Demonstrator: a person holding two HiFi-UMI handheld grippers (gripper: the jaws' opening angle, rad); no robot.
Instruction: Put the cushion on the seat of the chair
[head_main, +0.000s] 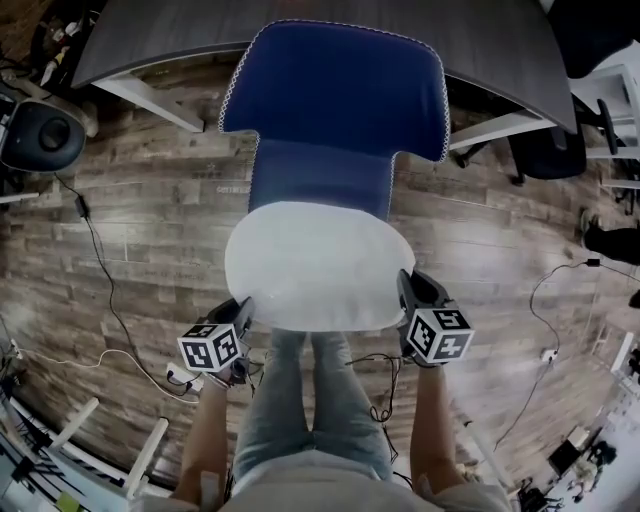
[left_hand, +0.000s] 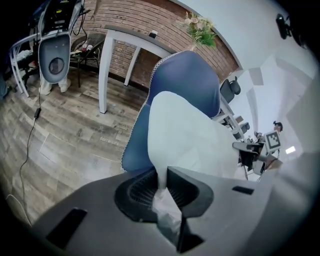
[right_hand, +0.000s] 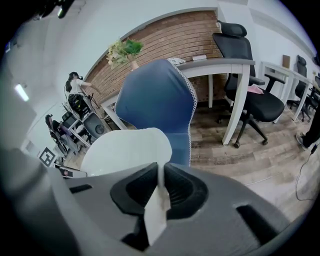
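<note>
The white cushion (head_main: 310, 262) was held spread over the seat of the blue chair (head_main: 335, 90). Its near edge was pinched at both corners, the left gripper (head_main: 241, 315) and the right gripper (head_main: 409, 292) each clamped narrowly on fabric. Whether it was fully rested could not be told. Setting down and release were judged still to be done.

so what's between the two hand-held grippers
The white cushion: it spans from the left hand-held gripper to the right hand-held gripper, each shut on an edge. The head view shows it.
</note>
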